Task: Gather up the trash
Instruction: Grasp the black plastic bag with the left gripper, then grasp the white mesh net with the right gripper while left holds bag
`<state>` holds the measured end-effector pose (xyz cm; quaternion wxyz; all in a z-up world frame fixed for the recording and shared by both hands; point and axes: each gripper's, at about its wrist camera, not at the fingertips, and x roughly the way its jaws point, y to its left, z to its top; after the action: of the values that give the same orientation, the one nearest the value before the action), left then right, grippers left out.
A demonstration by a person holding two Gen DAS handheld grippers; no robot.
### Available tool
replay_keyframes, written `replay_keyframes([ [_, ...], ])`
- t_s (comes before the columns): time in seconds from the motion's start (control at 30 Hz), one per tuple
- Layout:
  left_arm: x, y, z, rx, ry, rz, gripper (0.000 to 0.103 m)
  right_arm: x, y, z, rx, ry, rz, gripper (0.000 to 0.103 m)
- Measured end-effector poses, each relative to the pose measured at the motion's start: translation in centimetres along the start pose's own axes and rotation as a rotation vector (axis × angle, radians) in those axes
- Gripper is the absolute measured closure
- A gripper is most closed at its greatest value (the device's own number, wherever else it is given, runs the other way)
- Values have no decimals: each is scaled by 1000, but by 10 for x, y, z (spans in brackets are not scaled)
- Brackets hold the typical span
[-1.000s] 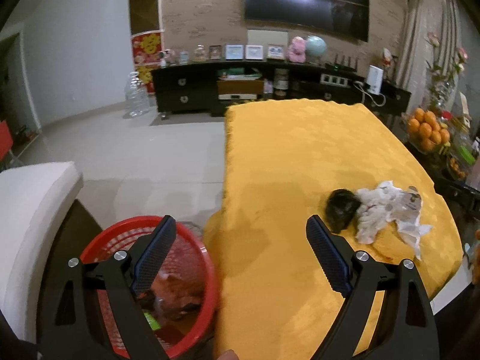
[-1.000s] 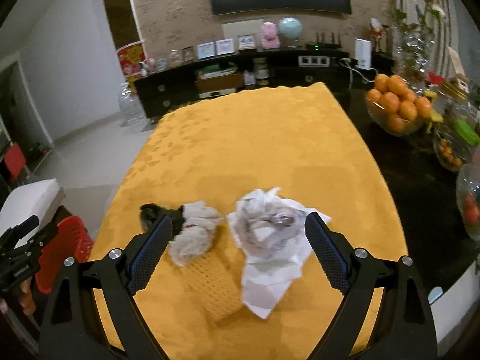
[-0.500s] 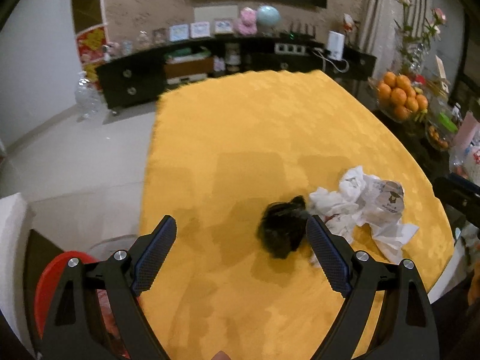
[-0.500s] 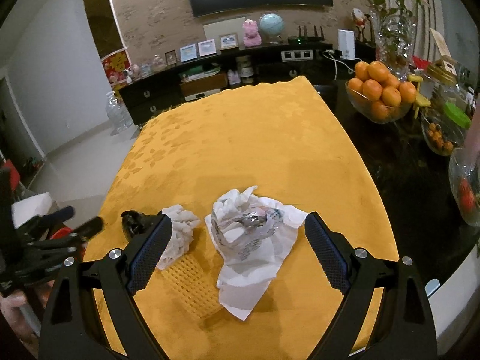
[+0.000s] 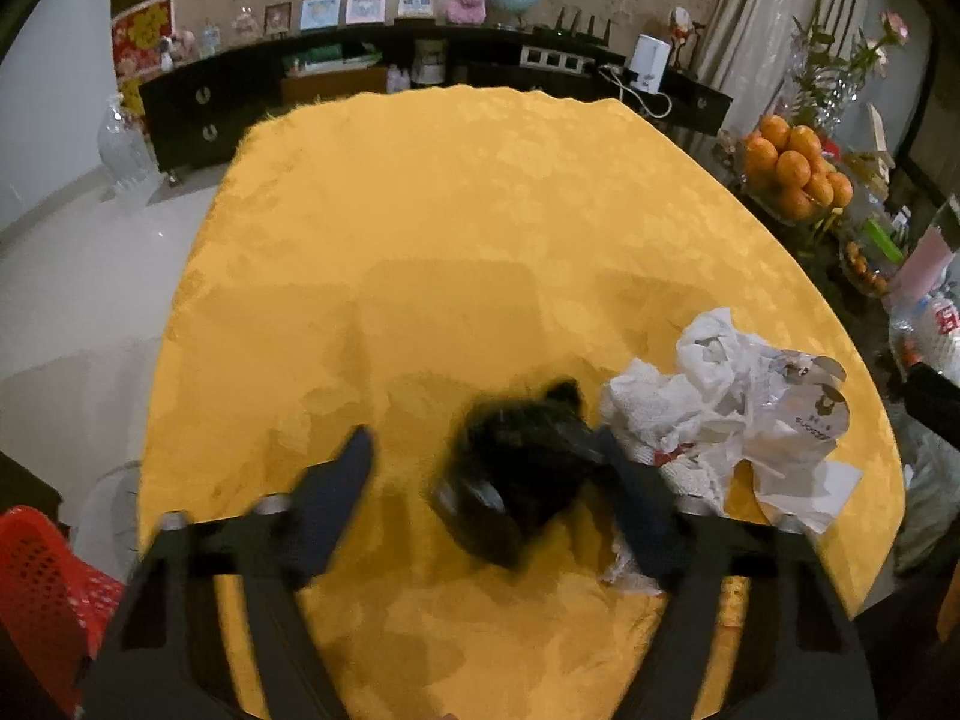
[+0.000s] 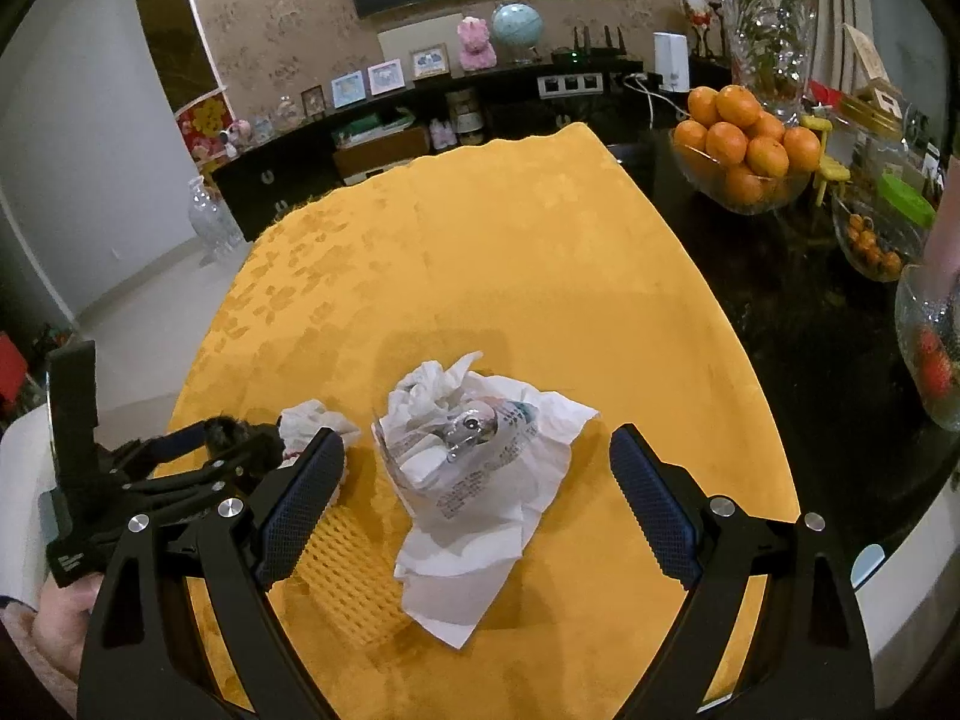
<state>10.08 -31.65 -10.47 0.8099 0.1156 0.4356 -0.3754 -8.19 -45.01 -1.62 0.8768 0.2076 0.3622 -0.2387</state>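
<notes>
Black hand-held gripper (image 6: 477,483), blue textured pads (image 6: 300,501).

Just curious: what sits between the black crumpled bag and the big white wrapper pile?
A small white crumpled tissue wad sits between the black bag and the wrapper pile, in the right wrist view.

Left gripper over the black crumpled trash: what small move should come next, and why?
Probably finish closing. The left gripper has just been closing with the black crumpled trash between its fingers; the right finger is at the wad, but yellow cloth shows between it and the left finger. Once gripped, lift it toward the red basket.
</notes>
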Motion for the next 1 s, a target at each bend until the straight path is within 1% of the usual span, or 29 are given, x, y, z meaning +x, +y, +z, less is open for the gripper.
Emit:
replay_keyframes([
  [0.03, 0, 0, 0, -4, -1, -10, 51, 1, 0, 0, 0, 4, -1, 16],
  [0.1, -1, -1, 0, 5, -9, -23, 63, 4, 0, -1, 3, 11, -1, 16],
  [0.2, -4, -5, -3, 24, -16, -26, 67, 6, -1, -1, 12, 20, 4, 16],
  [0.43, -19, 1, -9, -10, -41, -35, 68, 8, -9, -1, 41, 19, -1, 16],
  [0.57, -35, 8, -9, -39, -71, -31, 68, 6, -8, 0, 49, 3, 25, 16],
  [0.8, -67, 19, -7, -70, -130, 0, 68, 2, 18, 1, -43, -32, 81, 16],
  [1.0, -94, 29, -5, -80, -182, 53, 68, 6, 39, -3, -104, -26, 126, 16],
])
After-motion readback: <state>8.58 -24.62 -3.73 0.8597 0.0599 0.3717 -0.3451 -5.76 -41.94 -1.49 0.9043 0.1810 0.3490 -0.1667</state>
